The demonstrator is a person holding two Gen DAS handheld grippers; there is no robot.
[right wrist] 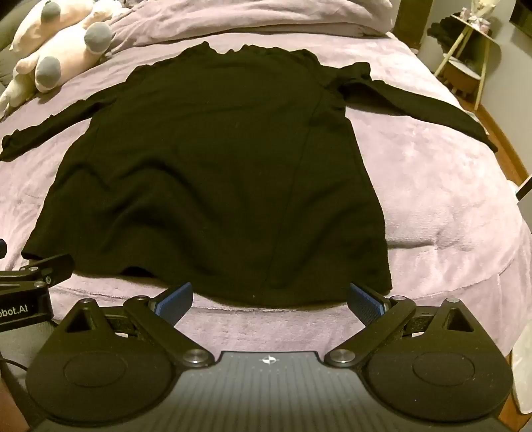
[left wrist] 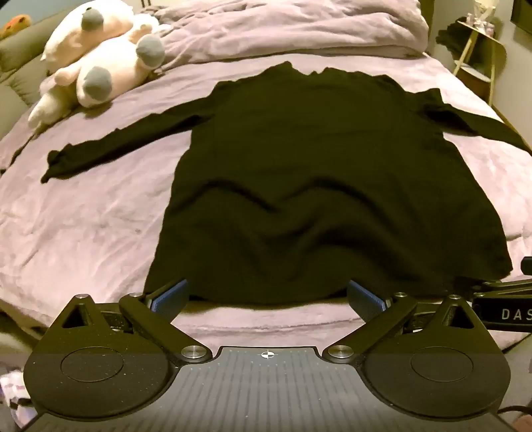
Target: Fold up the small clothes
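A black long-sleeved top lies flat on the lilac bed cover, collar far, hem near, both sleeves spread out sideways. It also shows in the right wrist view. My left gripper is open at the hem's left part, blue pads either side of the hem edge. My right gripper is open at the hem's right part. Neither holds cloth. The right gripper's body shows at the right edge of the left wrist view; the left one shows at the left edge of the right wrist view.
Two white plush toys with grey paws lie at the far left of the bed. A rumpled lilac duvet is heaped at the head. A small yellow-framed side table stands beyond the bed's right side.
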